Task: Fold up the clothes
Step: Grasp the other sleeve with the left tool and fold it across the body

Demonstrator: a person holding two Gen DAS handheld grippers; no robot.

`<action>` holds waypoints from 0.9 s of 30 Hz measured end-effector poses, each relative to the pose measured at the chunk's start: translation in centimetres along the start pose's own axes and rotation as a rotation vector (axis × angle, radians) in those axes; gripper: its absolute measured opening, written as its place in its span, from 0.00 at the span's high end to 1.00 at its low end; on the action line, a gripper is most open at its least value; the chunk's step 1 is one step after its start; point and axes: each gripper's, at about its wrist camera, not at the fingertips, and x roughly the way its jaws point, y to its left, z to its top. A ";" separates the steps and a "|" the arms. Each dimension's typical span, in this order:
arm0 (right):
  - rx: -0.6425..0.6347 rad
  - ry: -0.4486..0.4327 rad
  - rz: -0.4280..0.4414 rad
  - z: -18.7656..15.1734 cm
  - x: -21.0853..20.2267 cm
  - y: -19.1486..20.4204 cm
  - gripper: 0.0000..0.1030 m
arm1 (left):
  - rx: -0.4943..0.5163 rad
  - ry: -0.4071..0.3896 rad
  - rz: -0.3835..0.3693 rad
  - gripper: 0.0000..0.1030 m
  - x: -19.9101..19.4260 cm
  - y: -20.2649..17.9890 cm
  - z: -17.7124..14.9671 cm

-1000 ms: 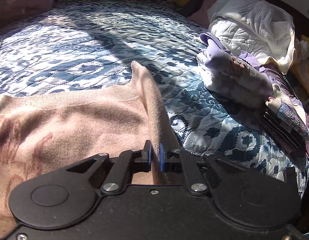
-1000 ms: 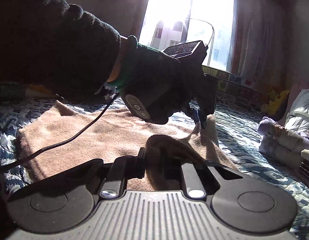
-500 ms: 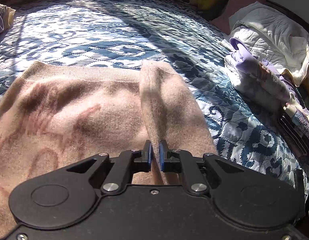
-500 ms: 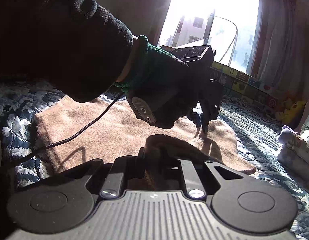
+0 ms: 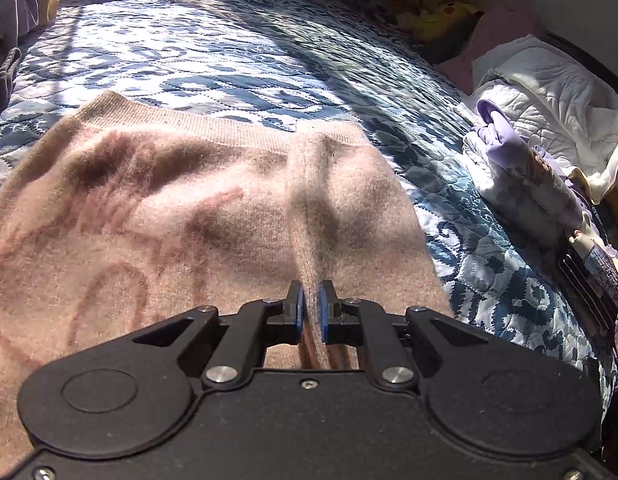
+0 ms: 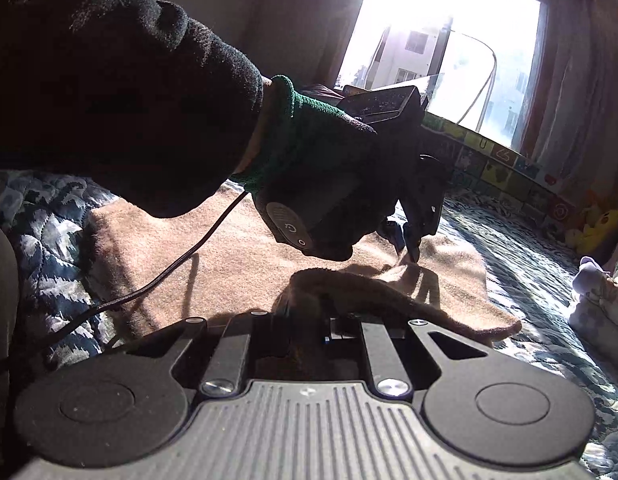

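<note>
Black gripper (image 5: 309, 308) w/ blue pads, silver screws; dark fleece sleeve (image 6: 109, 88), green-cuffed glove (image 6: 309, 152).

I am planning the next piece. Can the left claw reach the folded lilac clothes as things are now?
Probably not yet: the left claw is shut on a ridge of the beige sweater. The lilac clothes lie apart across open quilt.

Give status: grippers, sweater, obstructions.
Left gripper shut on a raised ridge of the sweater. Right gripper shut on its near edge. Sweater otherwise flat on the quilt. Folded clothes pile beside it, not touching.
</note>
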 end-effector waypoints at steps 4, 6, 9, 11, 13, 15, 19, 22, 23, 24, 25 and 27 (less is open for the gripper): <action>-0.031 0.040 0.031 -0.5 0.9 0.9 0.72 | 0.038 0.015 0.029 0.91 -0.2 -0.3 -0.4; -0.055 0.039 0.059 -0.8 0.5 1.2 0.61 | 0.018 -0.009 0.034 0.67 -1.8 -0.2 -0.7; -0.039 -0.024 0.107 -0.6 -2.3 0.2 0.57 | -0.013 -0.083 0.015 0.53 -5.9 -0.1 -1.9; 0.008 -0.061 0.124 -0.8 -5.0 -1.5 0.52 | -0.034 -0.123 0.000 0.50 -9.1 0.1 -3.6; 0.050 -0.083 0.105 -1.5 -7.2 -3.5 0.52 | -0.049 -0.153 -0.016 0.48 -11.8 0.2 -5.8; 0.087 -0.087 0.049 -2.5 -8.5 -5.8 0.54 | -0.076 -0.177 -0.018 0.46 -13.8 0.2 -8.2; 0.256 -0.044 -0.042 -3.8 -7.9 -9.8 0.70 | -0.207 -0.169 -0.046 0.45 -15.7 1.2 -13.7; 0.325 -0.032 -0.032 -4.8 -7.3 -10.3 0.79 | -0.285 -0.124 -0.079 0.45 -15.5 1.7 -16.9; 0.334 -0.027 -0.024 -4.9 -7.1 -10.1 0.79 | -0.288 -0.107 -0.082 0.45 -15.2 1.6 -17.5; 0.353 -0.024 -0.017 -5.1 -6.9 -9.9 0.79 | -0.290 -0.102 -0.093 0.45 -15.1 1.4 -17.8; 0.370 -0.023 -0.012 -5.2 -6.7 -9.7 0.79 | -0.292 -0.103 -0.108 0.45 -15.1 1.3 -18.0; 0.358 -0.014 -0.008 -5.4 -6.5 -9.2 0.79 | -0.311 -0.104 -0.150 0.46 -15.0 1.1 -18.2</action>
